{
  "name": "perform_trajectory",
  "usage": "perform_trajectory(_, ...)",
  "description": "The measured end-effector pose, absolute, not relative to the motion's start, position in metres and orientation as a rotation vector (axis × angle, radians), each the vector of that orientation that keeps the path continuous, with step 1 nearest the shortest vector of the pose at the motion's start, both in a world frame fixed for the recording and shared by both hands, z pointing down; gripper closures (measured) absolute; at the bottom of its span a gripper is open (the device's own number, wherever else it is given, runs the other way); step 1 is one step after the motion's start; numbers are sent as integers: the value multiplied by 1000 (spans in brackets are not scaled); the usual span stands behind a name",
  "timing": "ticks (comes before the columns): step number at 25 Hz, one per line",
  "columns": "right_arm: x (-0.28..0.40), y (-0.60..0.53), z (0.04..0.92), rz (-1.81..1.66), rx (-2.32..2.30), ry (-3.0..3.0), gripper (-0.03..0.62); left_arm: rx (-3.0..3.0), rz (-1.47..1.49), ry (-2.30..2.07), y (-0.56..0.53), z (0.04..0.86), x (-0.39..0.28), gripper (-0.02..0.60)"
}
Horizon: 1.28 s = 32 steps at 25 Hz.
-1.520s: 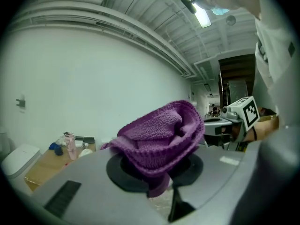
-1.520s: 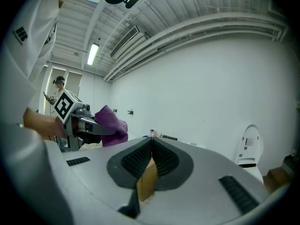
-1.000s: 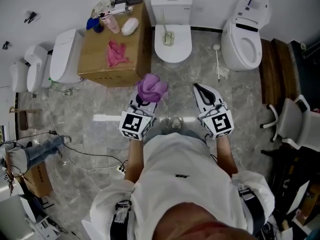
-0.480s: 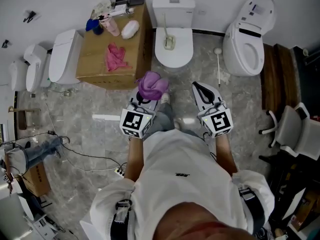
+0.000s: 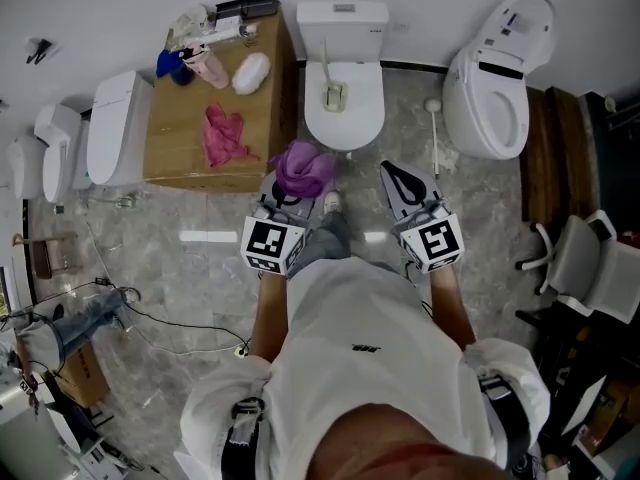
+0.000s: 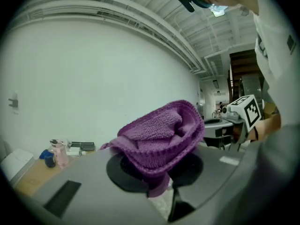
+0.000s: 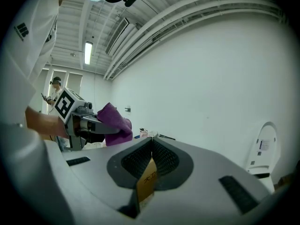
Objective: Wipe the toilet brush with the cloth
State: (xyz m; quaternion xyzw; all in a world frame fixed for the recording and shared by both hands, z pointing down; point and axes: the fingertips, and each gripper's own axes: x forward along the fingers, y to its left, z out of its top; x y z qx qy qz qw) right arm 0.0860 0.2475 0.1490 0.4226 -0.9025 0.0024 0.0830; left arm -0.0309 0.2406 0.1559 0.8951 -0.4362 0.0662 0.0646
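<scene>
Before a white toilet [image 5: 345, 138], the left gripper [image 5: 292, 193] is clenched on a purple cloth [image 5: 305, 166], held ready for wiping; the right gripper [image 5: 395, 176] is closed, empty.

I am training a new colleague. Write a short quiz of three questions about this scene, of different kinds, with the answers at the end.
1. True or false: the right gripper holds the purple cloth.
2. Where does the pink cloth lie? A: on the floor. B: on the cardboard box. C: in a toilet bowl.
3. Fill in the gap: the jaws of the right gripper are ____ (open or shut).

Key:
1. False. The left gripper is clamped on the purple cloth, and the right gripper holds nothing.
2. B.
3. Shut.
</scene>
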Motion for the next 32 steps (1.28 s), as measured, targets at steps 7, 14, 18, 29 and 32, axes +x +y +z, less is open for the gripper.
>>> perform_trajectory(7, 72, 169, 152, 27, 1281, -2657, 597, 2710, 217, -1277, 162, 159, -42, 494)
perform_trajectory(14, 56, 102, 166, 39, 1292, -2612, 597, 2701, 226, -1221, 93, 177, -56, 494)
perform_trajectory(18, 52, 76, 178, 64, 1306, -2584, 597, 2688, 254, -1177, 67, 197, -60, 494)
perform_trajectory(29, 57, 36, 225, 190, 1300, -2494, 597, 2617, 310, -1091, 22, 258, -58, 494)
perform_trajectory(32, 58, 23, 239, 209, 1276, -2484, 597, 2604, 314, -1092, 8, 272, -57, 494)
